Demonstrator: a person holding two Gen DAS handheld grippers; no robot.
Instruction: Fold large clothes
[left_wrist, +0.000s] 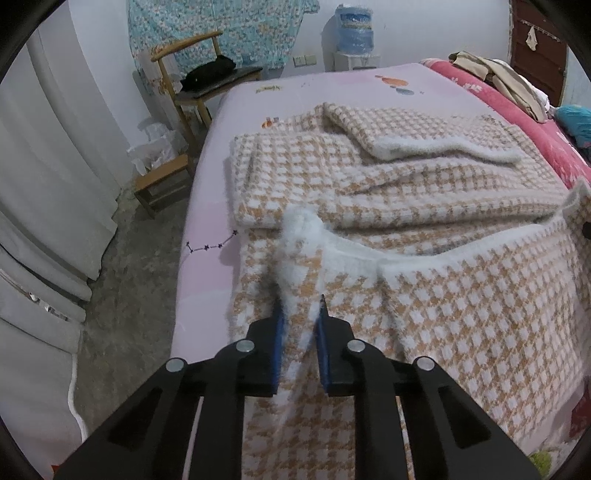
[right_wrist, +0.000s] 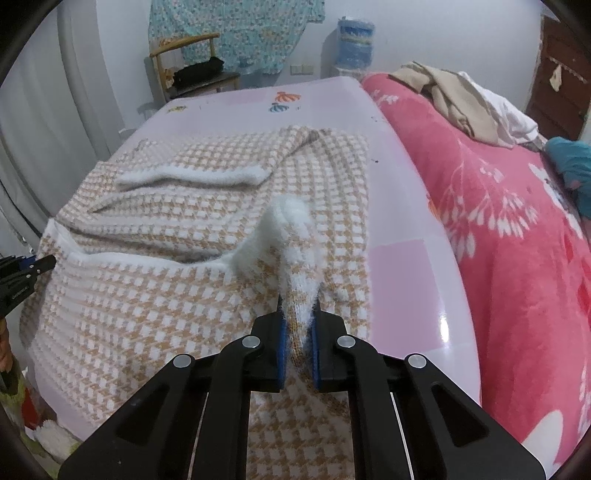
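The left gripper is clamped on the near white-trimmed hem of the houndstooth knit sweater, a tuft of fluffy edge bunching up just ahead of its blue pads. The right gripper is pinched tight on the same hem further along, with a fold of orange-and-white knit standing up between its own pads. So both claws hold the near edge, one toward each corner.

From either claw the rest of the sweater lies straight ahead and slightly below, spread on the pale pink bed sheet. Its long axis runs away from the grippers toward the far end of the bed. The hem they share runs across, from one gripper to the other; in the right wrist view the left gripper's tip shows at the far left edge, level with that hem. A sleeve with a white cuff is already laid crosswise over the body, well ahead of both claws.

Neither hand is clearly nearer the far edge; they sit about abreast. The coming move looks to be a joint carry of the hem forward over the body, and keeping the two hands level would probably keep the fold square.

To the right of the right gripper lies a pink floral blanket, well clear of the sweater.
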